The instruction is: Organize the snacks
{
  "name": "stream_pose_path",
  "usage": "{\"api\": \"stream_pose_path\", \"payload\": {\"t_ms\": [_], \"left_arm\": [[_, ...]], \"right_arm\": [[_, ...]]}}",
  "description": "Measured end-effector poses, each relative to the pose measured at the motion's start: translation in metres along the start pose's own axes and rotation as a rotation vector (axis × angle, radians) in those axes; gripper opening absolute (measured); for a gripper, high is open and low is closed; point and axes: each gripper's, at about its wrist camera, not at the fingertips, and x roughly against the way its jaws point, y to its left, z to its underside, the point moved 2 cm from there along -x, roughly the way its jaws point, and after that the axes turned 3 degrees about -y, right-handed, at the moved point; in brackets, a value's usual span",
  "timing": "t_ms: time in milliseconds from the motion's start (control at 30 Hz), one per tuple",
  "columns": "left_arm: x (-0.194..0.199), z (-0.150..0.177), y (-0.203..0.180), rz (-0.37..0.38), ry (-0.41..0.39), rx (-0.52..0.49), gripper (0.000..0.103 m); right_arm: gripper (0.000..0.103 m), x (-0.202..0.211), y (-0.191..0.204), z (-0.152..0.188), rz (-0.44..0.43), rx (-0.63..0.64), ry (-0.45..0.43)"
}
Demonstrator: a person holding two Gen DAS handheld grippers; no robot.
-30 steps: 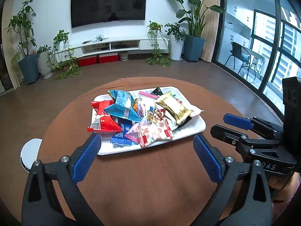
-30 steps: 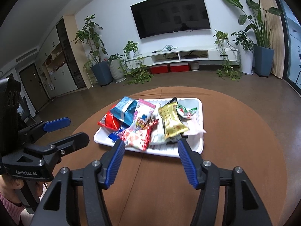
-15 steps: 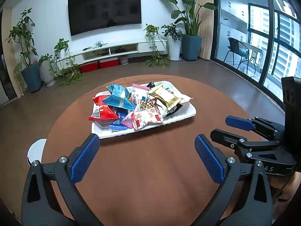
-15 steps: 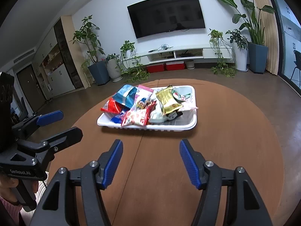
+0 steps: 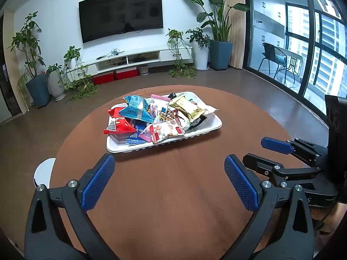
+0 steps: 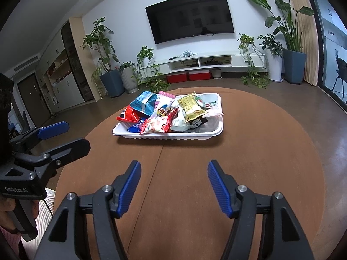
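Hovering short of white tray (image 6: 167, 138) heaped with snack packets (image 6: 164, 114) mid-desk (image 6: 249, 173). Left gripper (image 5: 169, 179) spread wide, empty; right gripper (image 6: 173, 184) moderately wide, empty. Best to approach one top packet, likely gold packet (image 6: 192, 108), pinching an edge, avoiding neighbours.

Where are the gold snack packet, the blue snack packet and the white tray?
gold snack packet (image 6: 191, 108), right wrist view, its middle.
blue snack packet (image 5: 137, 110), left wrist view, its front face.
white tray (image 6: 173, 137), right wrist view, near rim.
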Motion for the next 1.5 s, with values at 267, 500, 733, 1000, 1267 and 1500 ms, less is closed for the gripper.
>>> {"api": "stream_pose_path", "payload": {"t_ms": [267, 500, 733, 1000, 1267, 1500], "left_arm": [[0.0003, 0.0012, -0.0006, -0.001, -0.002, 0.001, 0.102], [-0.0008, 0.0020, -0.0010, -0.001, -0.001, 0.001, 0.102], [0.0036, 0.0034, -0.0030, 0.001, -0.001, 0.000, 0.102], [0.0034, 0.0039, -0.0034, 0.001, -0.002, -0.001, 0.102], [0.0024, 0.0043, -0.0032, 0.000, -0.003, -0.001, 0.102], [0.0044, 0.0041, -0.0032, -0.002, -0.002, 0.000, 0.102]], "right_arm": [[0.067, -0.0001, 0.0000, 0.0005, 0.001, 0.000, 0.003], [0.068, 0.0000, -0.0011, 0.0011, 0.002, 0.000, 0.001], [0.068, -0.0001, -0.0014, 0.0011, 0.001, 0.001, 0.002], [0.068, 0.0002, -0.0012, 0.0009, 0.002, 0.000, 0.002], [0.068, 0.0005, -0.0011, 0.0006, 0.001, 0.000, 0.002], [0.068, 0.0010, -0.0012, 0.0025, 0.001, -0.001, 0.004]]}}
